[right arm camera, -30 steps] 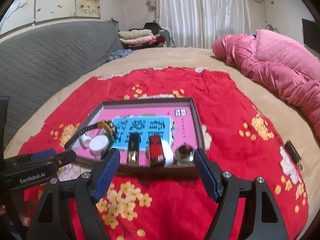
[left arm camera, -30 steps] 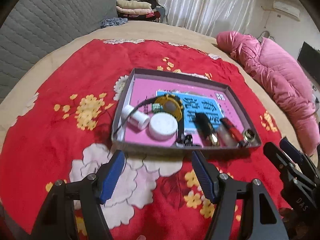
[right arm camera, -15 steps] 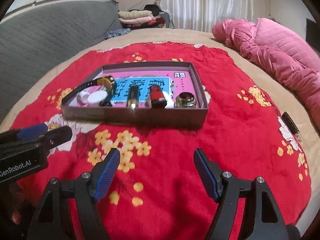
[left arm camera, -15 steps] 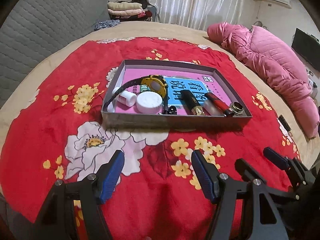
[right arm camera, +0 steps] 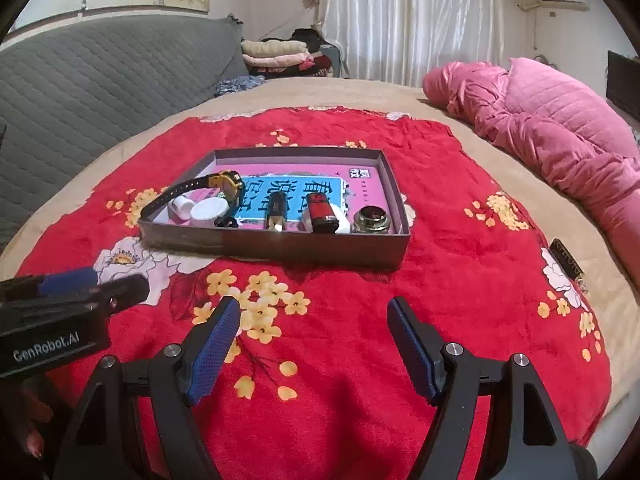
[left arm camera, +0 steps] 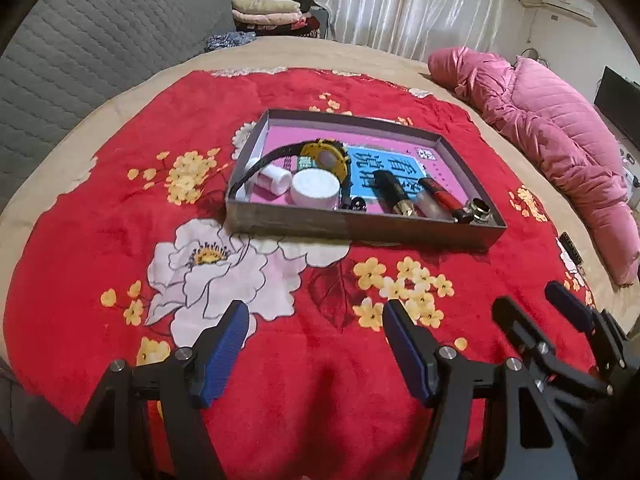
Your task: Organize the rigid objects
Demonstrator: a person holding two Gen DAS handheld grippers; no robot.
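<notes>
A shallow grey box (left arm camera: 360, 226) (right arm camera: 276, 246) with a pink and blue lining rests on a red flowered blanket. Inside lie a yellow watch (left arm camera: 322, 156) (right arm camera: 226, 184), a white round jar (left arm camera: 314, 192) (right arm camera: 208, 212), a small white bottle (left arm camera: 274, 178), a black and gold tube (left arm camera: 394, 196) (right arm camera: 277, 210), a red lighter (left arm camera: 442, 200) (right arm camera: 322, 216) and a metal ring (left arm camera: 478, 210) (right arm camera: 370, 220). My left gripper (left arm camera: 314, 326) hangs open over the blanket, well short of the box. My right gripper (right arm camera: 314, 322) is open too, with nothing between its fingers.
A pink quilted jacket (left arm camera: 552, 140) (right arm camera: 560, 128) lies at the right. A grey padded headboard (right arm camera: 100, 80) runs along the left. Folded clothes (right arm camera: 276, 54) are stacked at the back. A small dark tag (right arm camera: 566, 264) lies on the blanket's right edge.
Both grippers have drawn back from the box, which now sits farther off in both views. Jaws stayed open. The objects in the box have not moved.
</notes>
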